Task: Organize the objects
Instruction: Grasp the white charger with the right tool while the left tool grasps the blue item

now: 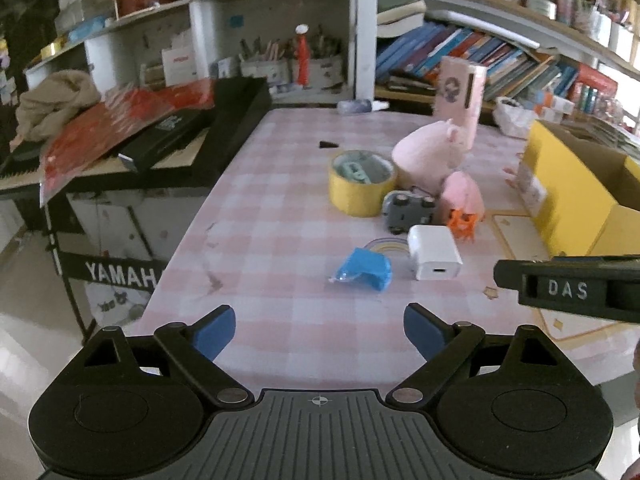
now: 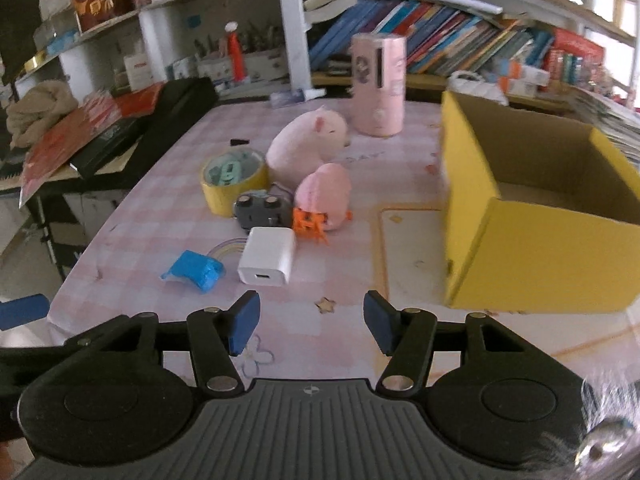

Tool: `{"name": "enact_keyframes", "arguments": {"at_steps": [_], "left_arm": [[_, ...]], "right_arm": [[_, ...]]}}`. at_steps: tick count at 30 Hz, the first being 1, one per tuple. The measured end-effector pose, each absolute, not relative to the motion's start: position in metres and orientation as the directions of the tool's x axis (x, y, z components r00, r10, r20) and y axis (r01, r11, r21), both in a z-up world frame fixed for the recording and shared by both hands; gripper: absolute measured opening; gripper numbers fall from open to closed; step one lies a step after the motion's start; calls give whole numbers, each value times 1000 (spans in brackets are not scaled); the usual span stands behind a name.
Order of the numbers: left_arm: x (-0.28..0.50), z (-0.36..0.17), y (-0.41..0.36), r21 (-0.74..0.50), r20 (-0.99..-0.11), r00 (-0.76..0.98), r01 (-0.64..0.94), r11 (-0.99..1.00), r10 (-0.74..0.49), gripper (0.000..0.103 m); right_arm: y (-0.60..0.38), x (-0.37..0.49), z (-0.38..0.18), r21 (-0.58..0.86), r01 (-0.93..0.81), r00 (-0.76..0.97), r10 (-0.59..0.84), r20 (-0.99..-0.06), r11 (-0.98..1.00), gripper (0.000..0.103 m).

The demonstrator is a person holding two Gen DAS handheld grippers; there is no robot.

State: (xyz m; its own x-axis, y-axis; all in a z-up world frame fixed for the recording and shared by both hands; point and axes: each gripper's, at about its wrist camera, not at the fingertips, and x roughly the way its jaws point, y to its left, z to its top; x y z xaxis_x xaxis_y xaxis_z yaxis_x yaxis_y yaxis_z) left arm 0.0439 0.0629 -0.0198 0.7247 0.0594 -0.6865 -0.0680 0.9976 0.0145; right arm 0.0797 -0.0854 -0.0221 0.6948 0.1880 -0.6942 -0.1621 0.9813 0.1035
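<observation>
On the pink checked table lie a blue tape scrap, a white charger, a grey toy car, an orange toy, a small pink plush, a big pink pig plush and a yellow tape roll. An open yellow box stands at the right. My left gripper is open and empty, short of the blue scrap. My right gripper is open and empty, just short of the charger.
A pink cylinder container stands at the back of the table. A black keyboard stand with red papers is at the left. Bookshelves run behind. The table's left edge drops to the floor.
</observation>
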Motion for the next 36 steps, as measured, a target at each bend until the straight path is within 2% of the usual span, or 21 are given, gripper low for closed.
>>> {"name": "enact_keyframes", "arguments": {"at_steps": [6, 15, 22, 24, 29, 33, 35, 36], "left_arm": [[64, -26, 61, 35, -699, 711, -66, 997, 72, 92], [90, -34, 56, 76, -721, 688, -37, 996, 81, 92], [107, -41, 50, 63, -739, 673, 14, 998, 37, 92], [112, -43, 49, 46, -744, 668, 27, 999, 16, 92], [127, -51, 41, 31, -762, 648, 59, 998, -14, 78], [140, -59, 37, 33, -776, 630, 64, 997, -15, 73], [145, -64, 36, 48, -783, 622, 62, 997, -1, 60], [147, -66, 35, 57, -787, 616, 58, 997, 9, 57]], "right_arm": [[-73, 121, -32, 147, -221, 633, 257, -731, 964, 49], [-57, 168, -50, 182, -266, 557, 305, -772, 947, 47], [-46, 194, -67, 161, -300, 505, 300, -809, 940, 46], [-45, 197, -69, 151, -324, 505, 305, -808, 934, 43], [-57, 203, -67, 201, -337, 479, 351, -805, 920, 43], [-71, 199, -54, 228, -344, 501, 384, -776, 911, 43], [-76, 195, -48, 220, -349, 520, 383, -763, 911, 43], [-79, 193, -46, 209, -350, 533, 378, -757, 913, 43]]}}
